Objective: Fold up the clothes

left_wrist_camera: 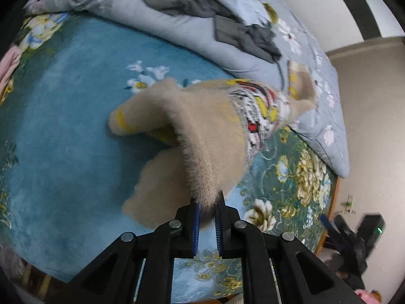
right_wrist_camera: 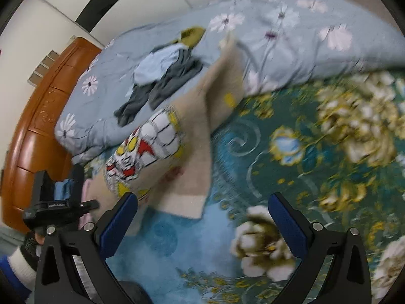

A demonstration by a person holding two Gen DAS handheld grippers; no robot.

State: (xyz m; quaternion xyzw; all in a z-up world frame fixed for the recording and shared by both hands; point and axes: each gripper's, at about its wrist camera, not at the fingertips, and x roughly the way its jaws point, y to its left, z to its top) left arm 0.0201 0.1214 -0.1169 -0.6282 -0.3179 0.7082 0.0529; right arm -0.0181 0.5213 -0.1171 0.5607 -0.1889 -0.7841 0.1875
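A fuzzy beige sweater (left_wrist_camera: pixel 202 136) with a white, red and yellow picture on its front lies partly lifted over the blue flowered bed cover (left_wrist_camera: pixel 63 126). My left gripper (left_wrist_camera: pixel 208 200) is shut on an edge of the sweater and holds it up. In the right wrist view the same sweater (right_wrist_camera: pixel 192 136) stretches from the left gripper (right_wrist_camera: pixel 58 202) at the lower left up toward the quilt. My right gripper (right_wrist_camera: pixel 202 207) is open and empty, just above the bed cover (right_wrist_camera: pixel 291 152), to the right of the sweater's lower edge.
A light blue flowered quilt (left_wrist_camera: pixel 177 33) is bunched along the far side of the bed, with dark grey clothes (left_wrist_camera: pixel 220 22) on it. They also show in the right wrist view (right_wrist_camera: pixel 162 86), with a light blue garment (right_wrist_camera: pixel 157 65). A wooden headboard (right_wrist_camera: pixel 38 126) stands at the left.
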